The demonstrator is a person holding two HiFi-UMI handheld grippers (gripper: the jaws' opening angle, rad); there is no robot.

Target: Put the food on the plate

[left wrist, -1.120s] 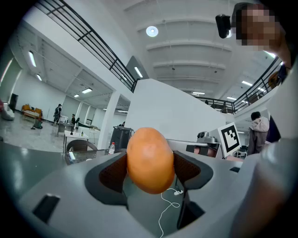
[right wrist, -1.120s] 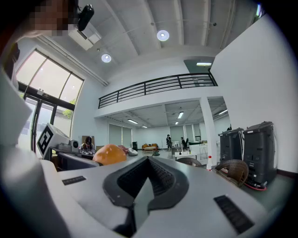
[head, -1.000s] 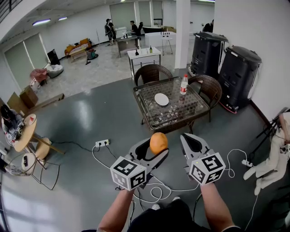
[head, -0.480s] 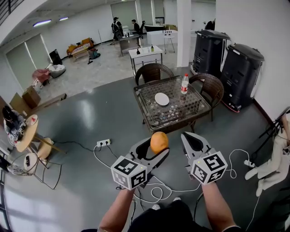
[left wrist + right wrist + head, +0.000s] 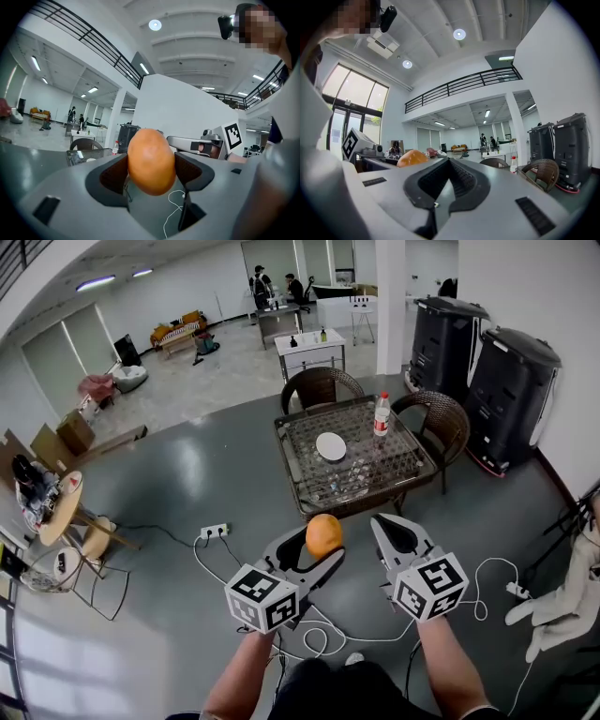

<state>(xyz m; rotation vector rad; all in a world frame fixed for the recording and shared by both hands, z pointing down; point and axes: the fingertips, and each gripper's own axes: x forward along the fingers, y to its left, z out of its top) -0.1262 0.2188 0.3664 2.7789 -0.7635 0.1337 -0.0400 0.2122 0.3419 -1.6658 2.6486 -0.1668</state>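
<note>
Because I must carry the orange [image 5: 324, 535] to the plate, my left gripper [image 5: 317, 549] squeezes it tight between both jaws. My right gripper [image 5: 394, 531] beside it is closed with nothing inside. The plate [image 5: 331, 446] sits far ahead on the glass table [image 5: 398, 463].

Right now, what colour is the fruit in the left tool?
The fruit is plain orange, no pattern; clearest in the left gripper view.

the food [image 5: 324, 534] is orange, the plate [image 5: 331, 446] white, the left tool [image 5: 322, 546] grey with black-and-white square markers.
</note>
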